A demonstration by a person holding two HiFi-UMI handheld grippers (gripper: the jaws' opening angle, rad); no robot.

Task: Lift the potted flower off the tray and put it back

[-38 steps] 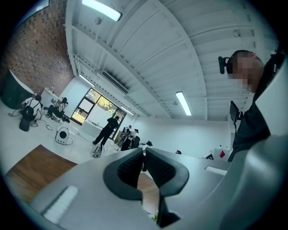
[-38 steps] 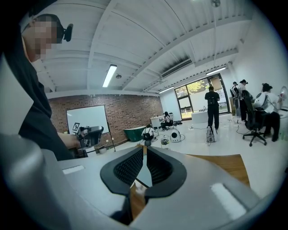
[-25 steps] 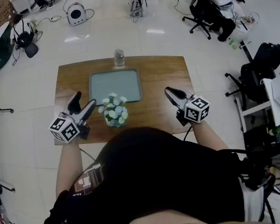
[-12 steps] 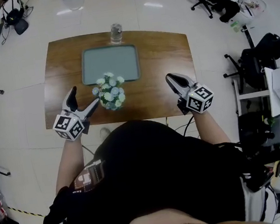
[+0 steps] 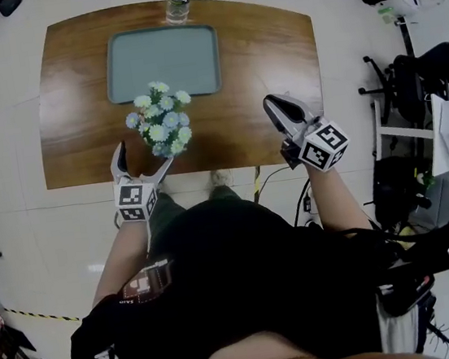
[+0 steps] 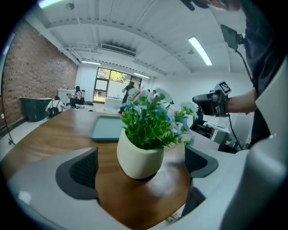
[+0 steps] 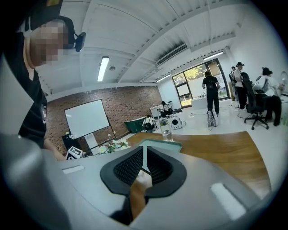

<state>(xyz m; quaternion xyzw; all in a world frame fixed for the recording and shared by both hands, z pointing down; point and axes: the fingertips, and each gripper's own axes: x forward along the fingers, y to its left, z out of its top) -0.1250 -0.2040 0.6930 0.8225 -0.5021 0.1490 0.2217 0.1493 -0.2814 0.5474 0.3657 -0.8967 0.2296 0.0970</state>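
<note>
The left gripper sat at the near edge of the tabletop. Its jaws had just been opening and stood spread wide. The pot stood upright on the tabletop directly ahead of this gripper, its lower body between the two pads. A clear gap remained on each side, so neither pad pressed on it. The pot was off the tray and just short of the tray's near rim, so the tray lay straight beyond the pot along the gripper's line. The left gripper was judged much the nearer of the two, and the likely next step was to close on the pot wall below the foliage. The right gripper hung over the tabletop's right part, well apart from the pot, its jaws almost together and nothing between them.
</note>
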